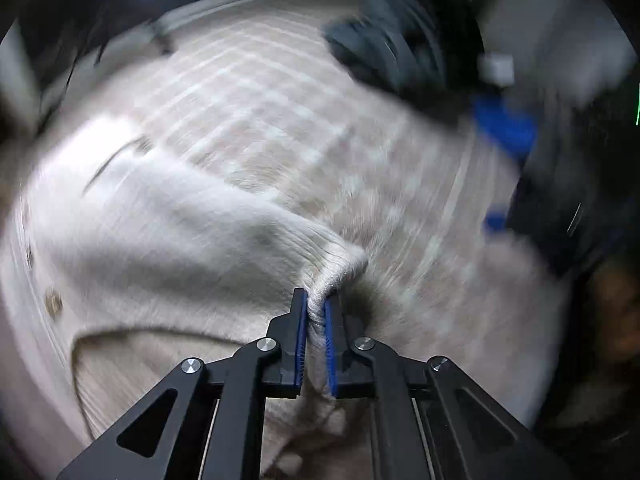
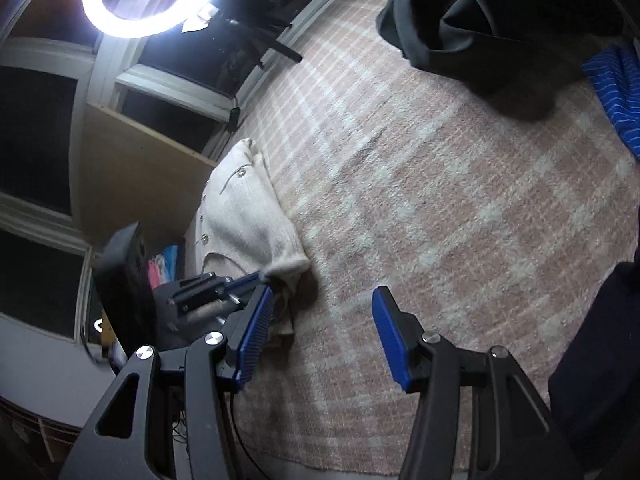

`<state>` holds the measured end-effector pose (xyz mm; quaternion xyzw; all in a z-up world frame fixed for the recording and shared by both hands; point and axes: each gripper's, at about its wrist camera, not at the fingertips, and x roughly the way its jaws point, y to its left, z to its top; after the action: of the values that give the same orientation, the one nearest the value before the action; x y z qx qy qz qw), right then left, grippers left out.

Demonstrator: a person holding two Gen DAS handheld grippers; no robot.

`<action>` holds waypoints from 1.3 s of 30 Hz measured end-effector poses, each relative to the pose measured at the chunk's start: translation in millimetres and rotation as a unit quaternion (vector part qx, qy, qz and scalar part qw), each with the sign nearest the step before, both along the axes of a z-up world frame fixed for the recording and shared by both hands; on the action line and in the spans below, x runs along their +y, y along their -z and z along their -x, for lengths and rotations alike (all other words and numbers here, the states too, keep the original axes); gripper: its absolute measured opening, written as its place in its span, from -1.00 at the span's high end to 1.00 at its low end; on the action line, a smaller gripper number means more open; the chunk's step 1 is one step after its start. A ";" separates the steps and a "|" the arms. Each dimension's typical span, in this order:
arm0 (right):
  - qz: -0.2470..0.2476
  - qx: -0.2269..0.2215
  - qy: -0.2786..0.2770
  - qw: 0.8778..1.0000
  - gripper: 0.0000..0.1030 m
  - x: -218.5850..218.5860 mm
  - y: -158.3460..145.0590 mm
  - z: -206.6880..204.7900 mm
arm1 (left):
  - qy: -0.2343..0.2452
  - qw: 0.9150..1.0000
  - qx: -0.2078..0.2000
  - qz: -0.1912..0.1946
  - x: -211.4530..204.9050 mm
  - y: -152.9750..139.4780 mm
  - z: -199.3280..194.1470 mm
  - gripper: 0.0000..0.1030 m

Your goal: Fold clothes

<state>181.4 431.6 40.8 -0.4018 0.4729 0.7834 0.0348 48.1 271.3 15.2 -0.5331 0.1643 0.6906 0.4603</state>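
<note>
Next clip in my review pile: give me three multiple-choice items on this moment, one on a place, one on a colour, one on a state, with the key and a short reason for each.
1. Where does the cream cardigan lie?
A. On the pink checked blanket
B. On a wooden chair
C. Inside a basket

2. What colour are the pads on the gripper fingers?
A. Red
B. Blue
C. Yellow

3. How do the two grippers stand?
A. Both open
B. The left gripper is shut on the cardigan's ribbed cuff; the right gripper is open
C. The left gripper is open; the right gripper is shut on the dark garment

Key: 1 A, the cardigan rests on the checked blanket in the right wrist view. 2 B, the ribbed pads are blue in both views. 3 B, the left jaws pinch the cuff, while the right jaws stand wide apart with nothing between them.
</note>
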 end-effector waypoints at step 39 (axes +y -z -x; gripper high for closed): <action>-0.186 0.011 -0.205 0.961 -0.11 -59.1 -95.9 154.0 | -0.357 0.929 0.036 -0.095 -285.6 -78.0 87.6 0.11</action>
<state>27.4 372.4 136.7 -0.4680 0.2272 0.8521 -0.0574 -39.5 -14.3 93.2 -0.4850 -0.0864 0.8404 0.2257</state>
